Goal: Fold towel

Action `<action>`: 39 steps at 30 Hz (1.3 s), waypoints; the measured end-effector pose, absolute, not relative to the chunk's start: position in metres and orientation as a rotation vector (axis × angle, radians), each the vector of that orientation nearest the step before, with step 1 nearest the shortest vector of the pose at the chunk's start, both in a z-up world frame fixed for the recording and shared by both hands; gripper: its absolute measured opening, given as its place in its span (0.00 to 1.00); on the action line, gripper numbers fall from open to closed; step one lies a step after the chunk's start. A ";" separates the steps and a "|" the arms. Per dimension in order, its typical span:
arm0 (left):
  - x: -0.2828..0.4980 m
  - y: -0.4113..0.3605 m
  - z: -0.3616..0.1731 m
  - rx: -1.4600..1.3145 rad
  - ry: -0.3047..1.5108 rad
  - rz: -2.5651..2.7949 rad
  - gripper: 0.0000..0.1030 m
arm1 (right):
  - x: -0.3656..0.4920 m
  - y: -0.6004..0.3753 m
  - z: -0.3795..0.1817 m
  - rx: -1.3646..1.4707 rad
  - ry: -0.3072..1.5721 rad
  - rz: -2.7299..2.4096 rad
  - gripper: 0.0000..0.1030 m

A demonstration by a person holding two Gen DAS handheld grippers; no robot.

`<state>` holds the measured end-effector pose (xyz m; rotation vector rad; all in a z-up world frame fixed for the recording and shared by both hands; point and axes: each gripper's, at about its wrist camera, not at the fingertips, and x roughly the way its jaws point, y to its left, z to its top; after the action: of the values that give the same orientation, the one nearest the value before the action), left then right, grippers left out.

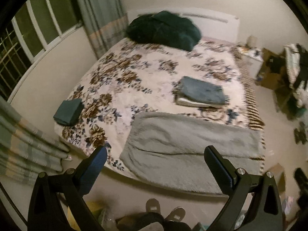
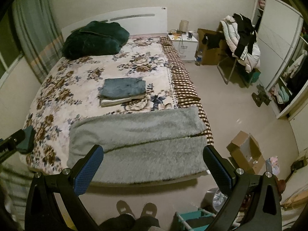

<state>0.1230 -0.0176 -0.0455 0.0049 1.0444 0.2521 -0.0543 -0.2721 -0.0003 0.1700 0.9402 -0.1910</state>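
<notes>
Nearest you, your slippers (image 2: 136, 209) stand on the floor at the foot of the bed, seen between the arms of both tools. Your left gripper (image 1: 156, 157) has its jaws spread wide with nothing between the blue pads, and it hangs in the air above the near edge of the bed. Your right gripper (image 2: 154, 157) is the same: jaws wide apart, empty, held off the fabric. Just beyond both lies the grey towel (image 2: 138, 140), fluffy, spread across the foot of the bed (image 2: 63, 88), folded once so that a long crease runs across it from side to side; its near edge hangs a little over the mattress end. At the left corner of the bed a small dark teal folded cloth (image 1: 68, 112) rests on the floral cover, well apart from the towel. Further up, near the middle of the bed, a stack of folded clothes (image 2: 124, 91) sits with blue denim on top. At the head end a dark green blanket (image 2: 94, 39) is heaped against the white headboard (image 2: 138, 21). To the right, an open cardboard box (image 2: 245, 154) stands on the floor.
</notes>
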 end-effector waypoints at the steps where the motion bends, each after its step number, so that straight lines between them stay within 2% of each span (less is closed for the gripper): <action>1: 0.129 -0.011 -0.057 0.000 1.061 0.256 1.00 | -0.039 -0.278 -0.009 0.177 0.948 -0.198 1.00; 10: 0.255 0.000 -0.162 0.008 1.235 0.327 1.00 | 0.123 -0.321 -0.115 0.275 1.090 -0.279 1.00; 17: 0.362 0.023 -0.271 -0.091 1.422 0.339 1.00 | 0.256 -0.357 -0.238 0.411 1.208 -0.392 1.00; 21: 0.422 0.040 -0.357 -0.216 1.553 0.367 1.00 | 0.328 -0.389 -0.335 0.524 1.289 -0.460 1.00; 27: 0.480 0.058 -0.473 -0.373 1.679 0.436 1.00 | 0.390 -0.437 -0.468 0.709 1.385 -0.568 1.00; 33: 0.491 0.068 -0.540 -0.496 1.735 0.509 1.00 | 0.404 -0.480 -0.560 0.881 1.437 -0.679 1.00; 35: 0.486 0.070 -0.550 -0.506 1.738 0.539 0.95 | 0.405 -0.486 -0.580 0.923 1.446 -0.705 1.00; 37: 0.478 0.073 -0.554 -0.513 1.723 0.566 0.74 | 0.408 -0.489 -0.594 0.951 1.449 -0.722 1.00; 38: 0.473 0.074 -0.555 -0.520 1.708 0.576 0.66 | 0.409 -0.489 -0.602 0.966 1.445 -0.721 0.96; 39: 0.467 0.075 -0.552 -0.523 1.684 0.587 0.49 | 0.411 -0.488 -0.607 0.972 1.443 -0.717 0.89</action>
<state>0.4670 0.0749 -0.5522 -0.5230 1.6838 0.5866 0.4107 -0.4881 -0.6066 0.9721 1.4431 -0.7171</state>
